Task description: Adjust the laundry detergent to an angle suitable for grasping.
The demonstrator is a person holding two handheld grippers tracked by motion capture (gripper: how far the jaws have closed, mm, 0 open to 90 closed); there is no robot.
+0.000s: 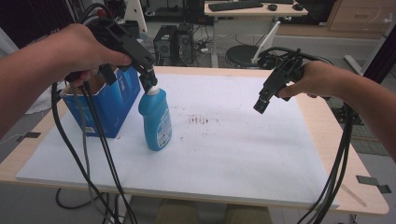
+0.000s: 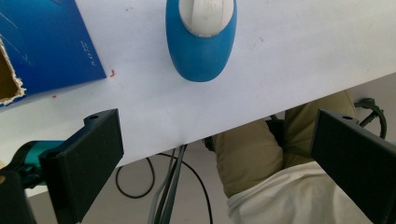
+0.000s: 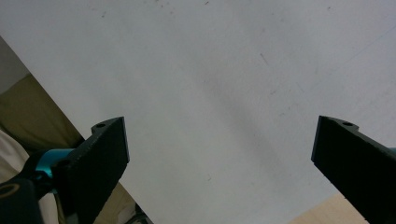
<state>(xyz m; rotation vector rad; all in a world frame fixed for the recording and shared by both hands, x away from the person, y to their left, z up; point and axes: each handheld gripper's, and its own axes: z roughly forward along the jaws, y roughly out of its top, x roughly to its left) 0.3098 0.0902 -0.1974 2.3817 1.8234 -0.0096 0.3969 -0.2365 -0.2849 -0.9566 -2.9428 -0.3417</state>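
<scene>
Covering most of the table, a white sheet is the largest thing in the high view, with a small patch of brownish specks near its middle. On its left part stands an open blue box, its torn cardboard edge showing in the left gripper view. Just beside the box, on its right, a blue bottle with a white cap stands upright on the sheet, close to the box; whether the two touch is unclear.

Above the bottle, the left gripper points down at the cap, held in the person's left hand. In the high view its tips seem level with the cap, but its own view shows the jaws wide apart and empty, with the bottle's top off to one side and clear of the gap between them.

Over the right part of the sheet, the right gripper hangs tilted downward in the right hand, well apart from the bottle. Its jaws also stand wide apart with bare sheet between them.
</scene>
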